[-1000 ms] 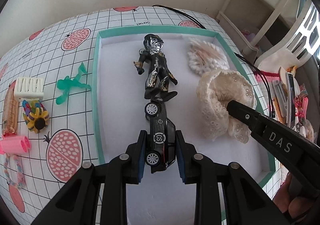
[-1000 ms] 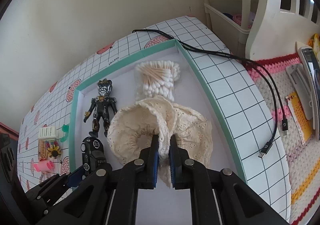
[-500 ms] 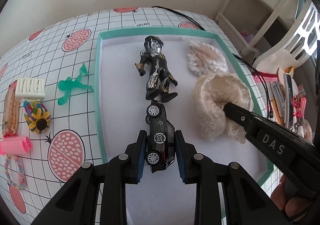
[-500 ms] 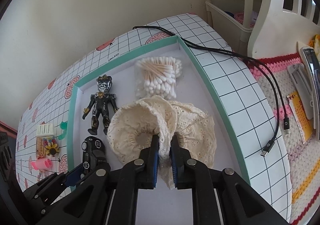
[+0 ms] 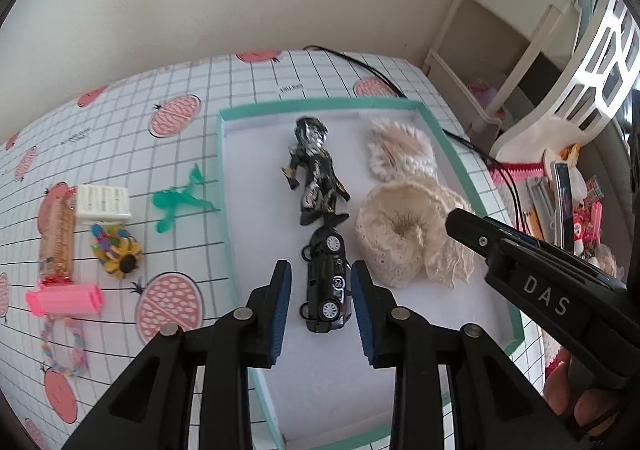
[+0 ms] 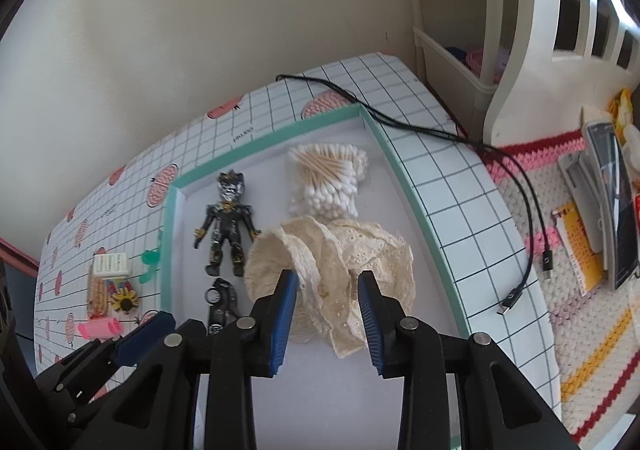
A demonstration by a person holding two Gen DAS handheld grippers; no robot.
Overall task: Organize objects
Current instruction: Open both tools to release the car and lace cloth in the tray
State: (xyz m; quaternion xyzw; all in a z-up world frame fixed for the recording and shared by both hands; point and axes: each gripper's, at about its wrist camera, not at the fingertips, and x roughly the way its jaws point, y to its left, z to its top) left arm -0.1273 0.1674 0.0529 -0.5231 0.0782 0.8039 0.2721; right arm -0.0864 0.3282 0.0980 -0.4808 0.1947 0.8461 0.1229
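Two close downward views, shared tray [image 5: 448,138]

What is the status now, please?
Left gripper open around toy car. Right gripper open over lace scrunchie. Both items in tray. Nothing in the way.

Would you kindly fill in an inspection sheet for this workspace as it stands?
Surface: gridded tablecloth with pink fruit prints, bearing a teal-rimmed tray.
Job's things: in the tray, toy car, black figure, lace cloth, cotton swabs.
Clutter: left of the tray, green figure, white comb, sunflower clip, pink roller.
Grippers: left tool open astride the car; right tool open at the cloth.
Cables: black cable beside the tray.
Surroundings: white shelf, crocheted mat.
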